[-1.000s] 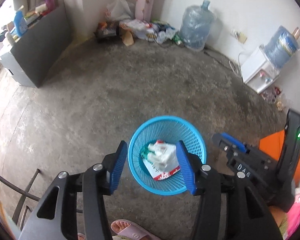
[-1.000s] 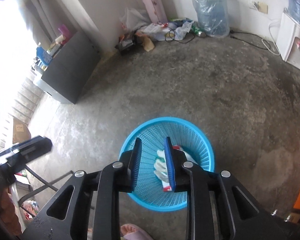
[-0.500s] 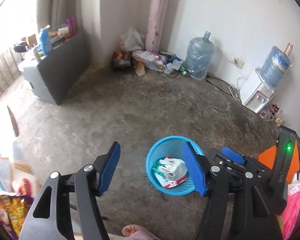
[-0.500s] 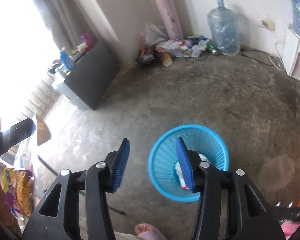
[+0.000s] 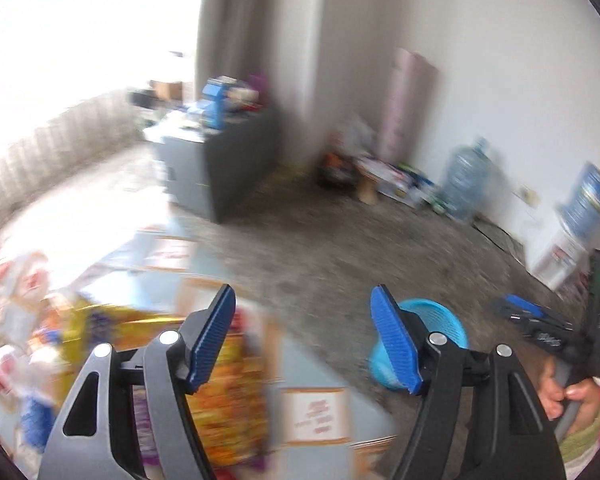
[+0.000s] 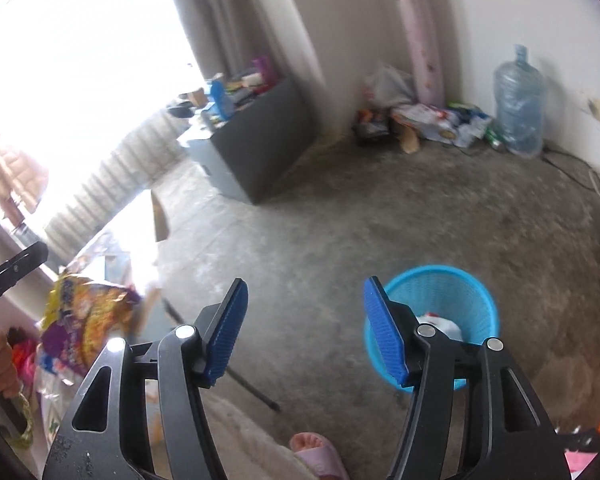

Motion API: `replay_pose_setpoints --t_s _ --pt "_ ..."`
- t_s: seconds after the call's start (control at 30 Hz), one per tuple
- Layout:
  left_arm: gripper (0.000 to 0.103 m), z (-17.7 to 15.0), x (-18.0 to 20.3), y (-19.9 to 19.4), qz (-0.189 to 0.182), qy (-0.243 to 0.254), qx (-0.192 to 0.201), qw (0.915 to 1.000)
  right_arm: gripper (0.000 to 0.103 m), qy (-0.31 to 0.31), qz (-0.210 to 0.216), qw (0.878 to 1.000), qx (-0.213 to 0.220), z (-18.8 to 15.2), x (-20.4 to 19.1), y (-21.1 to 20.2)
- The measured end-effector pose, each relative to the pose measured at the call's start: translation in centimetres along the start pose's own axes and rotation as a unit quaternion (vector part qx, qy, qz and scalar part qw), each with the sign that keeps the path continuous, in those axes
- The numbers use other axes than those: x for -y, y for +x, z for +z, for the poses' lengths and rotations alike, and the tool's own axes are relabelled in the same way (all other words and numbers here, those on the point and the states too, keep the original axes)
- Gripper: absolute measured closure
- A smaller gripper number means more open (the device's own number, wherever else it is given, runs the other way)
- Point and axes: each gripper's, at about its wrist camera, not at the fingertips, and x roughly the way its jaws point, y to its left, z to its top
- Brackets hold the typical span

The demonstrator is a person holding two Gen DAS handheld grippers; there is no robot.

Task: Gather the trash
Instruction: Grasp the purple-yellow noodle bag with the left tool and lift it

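Note:
A blue mesh basket (image 6: pixel 440 292) stands on the concrete floor, with a white plastic bag and wrappers (image 6: pixel 440 326) inside it. My right gripper (image 6: pixel 305 332) hangs above and to the left of it, its jaws opening with nothing between them. In the blurred left wrist view my left gripper (image 5: pixel 304 340) is over the edge of a pale table (image 5: pixel 320 364), jaws opening and empty. A yellow and orange snack bag (image 5: pixel 220 380) lies on that table under its left finger. The basket (image 5: pixel 444 320) shows behind its right finger. The snack bag (image 6: pixel 84 312) is also at the lower left of the right wrist view.
A dark grey cabinet (image 6: pixel 260 140) stands by the window. Litter (image 6: pixel 432 120), a pink roll (image 6: pixel 416 32) and a large water bottle (image 6: pixel 518 100) line the far wall. A water dispenser (image 5: pixel 560 256) is at the right. A foot in a pink slipper (image 6: pixel 316 448) is below my right gripper.
Both grippers rose and swung left, away from the basket, and their jaws widened. The table with snack bags came into view. The trash stayed in the basket.

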Motion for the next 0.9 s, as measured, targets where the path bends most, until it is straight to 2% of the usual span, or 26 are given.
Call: replay_pose_setpoints --t_s 0.17,0.3,0.4,0.57,0.7,0.9 --pt "0.035 -1.7 -7.6 -4.8 0.067 -0.062 0.032 0.9953 0.045 -0.026 0.055 0.998 -0.013 0.3 -3.5 0.8" --pt "0.035 -3.8 -11.7 -6.6 0.082 -0.097 0.035 0.9912 0.045 -0.042 0.103 0.993 -0.035 0.4 -6.7 1.9" --pt "0.035 -5.4 -13.1 -7.1 0.090 -0.109 0.034 0.9894 0.045 -0.057 0.118 0.990 -0.049 0.1 -9.0 2.5" --pt "0.036 -8.2 -14.9 -7.0 0.093 -0.125 0.029 0.9873 0.045 -0.079 0.140 0.983 -0.083 -1.0 -12.4 3.9" --pt "0.045 -9.9 -15.9 -6.7 0.092 -0.140 0.023 0.9856 0.046 -0.097 0.147 0.979 -0.106 -1.7 -15.0 5.0" --pt "0.055 -12.2 -15.4 -7.3 0.049 -0.142 0.021 0.9884 0.048 -0.125 0.168 0.970 -0.122 -0.8 -18.9 7.7"
